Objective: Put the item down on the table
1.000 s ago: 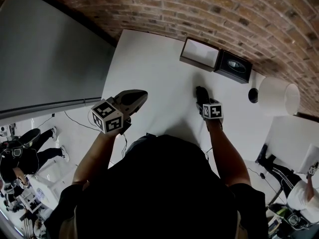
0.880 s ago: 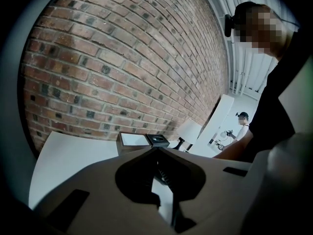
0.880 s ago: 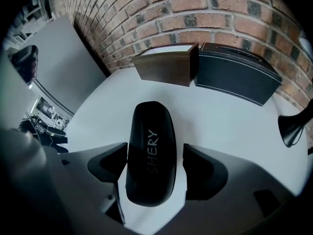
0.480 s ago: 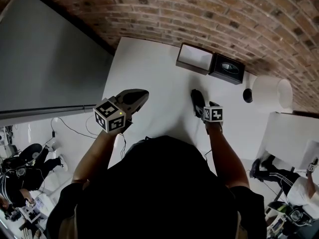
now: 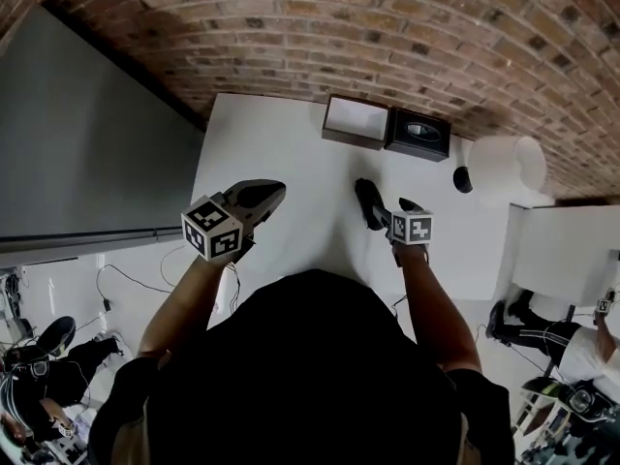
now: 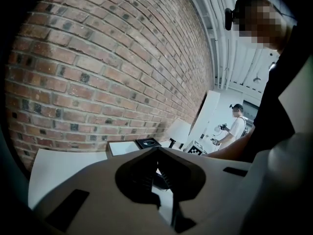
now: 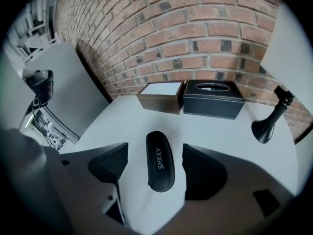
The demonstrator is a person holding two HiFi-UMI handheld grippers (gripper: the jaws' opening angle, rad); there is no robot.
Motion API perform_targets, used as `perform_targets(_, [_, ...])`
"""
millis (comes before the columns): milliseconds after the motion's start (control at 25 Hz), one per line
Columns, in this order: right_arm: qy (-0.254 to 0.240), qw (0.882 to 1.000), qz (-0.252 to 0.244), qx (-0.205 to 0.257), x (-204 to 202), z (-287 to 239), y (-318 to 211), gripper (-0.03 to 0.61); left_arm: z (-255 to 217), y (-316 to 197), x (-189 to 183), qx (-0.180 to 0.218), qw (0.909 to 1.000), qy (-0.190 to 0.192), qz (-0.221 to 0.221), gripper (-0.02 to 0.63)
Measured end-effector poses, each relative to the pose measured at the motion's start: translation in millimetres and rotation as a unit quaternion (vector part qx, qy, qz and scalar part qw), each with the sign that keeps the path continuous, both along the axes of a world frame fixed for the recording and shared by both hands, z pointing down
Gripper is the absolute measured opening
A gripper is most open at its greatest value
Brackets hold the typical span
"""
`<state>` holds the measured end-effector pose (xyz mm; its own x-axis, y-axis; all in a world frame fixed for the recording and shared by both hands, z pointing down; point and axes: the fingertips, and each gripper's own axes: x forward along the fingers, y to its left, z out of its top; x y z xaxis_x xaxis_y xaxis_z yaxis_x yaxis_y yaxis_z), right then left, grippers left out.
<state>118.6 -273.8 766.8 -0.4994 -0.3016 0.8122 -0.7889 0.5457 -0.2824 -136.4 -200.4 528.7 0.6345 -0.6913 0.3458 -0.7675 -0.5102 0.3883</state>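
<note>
**One glasses case flat on the table, right jaws apart around it**

One dark, rounded glasses case (image 7: 161, 155) with white lettering on its lid lies lengthwise on the white table (image 7: 215, 141). It sits between the two ribbed pads of our right gripper (image 7: 155, 173). The jaws are spread wide, with bare table showing on both sides of the case, so nothing grips it. We judge the put-down done apart from drawing the gripper away.

The risk lies in that retreat. The case looks smooth and curved, so if we pull back at a slant or swing sideways, a pad could clip it and push or spin it. A straight lift or pull-back should avoid that.

Farther back, against the brick wall, stand a brown box with a white top (image 7: 159, 97) and a black tissue box (image 7: 213, 99), touching each other. A lamp base (image 7: 269, 119) stands to their right. All are well apart from the case.

Our left gripper (image 6: 157, 160) hovers over the table's left side, jaws closed together and empty.
</note>
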Motion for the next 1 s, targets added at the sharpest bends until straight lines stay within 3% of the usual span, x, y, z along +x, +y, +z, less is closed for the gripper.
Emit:
perform_targets(640, [-0.055, 0.994, 0.038, 0.091, 7, -121, 13, 0.341, -12, 10, 24, 0.015, 0.9985, -0.001, 0.052, 0.017])
perform_targets(1000, [-0.063, 0.989, 0.047, 0.123, 12, -154, 34, 0.328, -21, 25, 26, 0.021, 0.9980, -0.002, 0.060, 0.017])
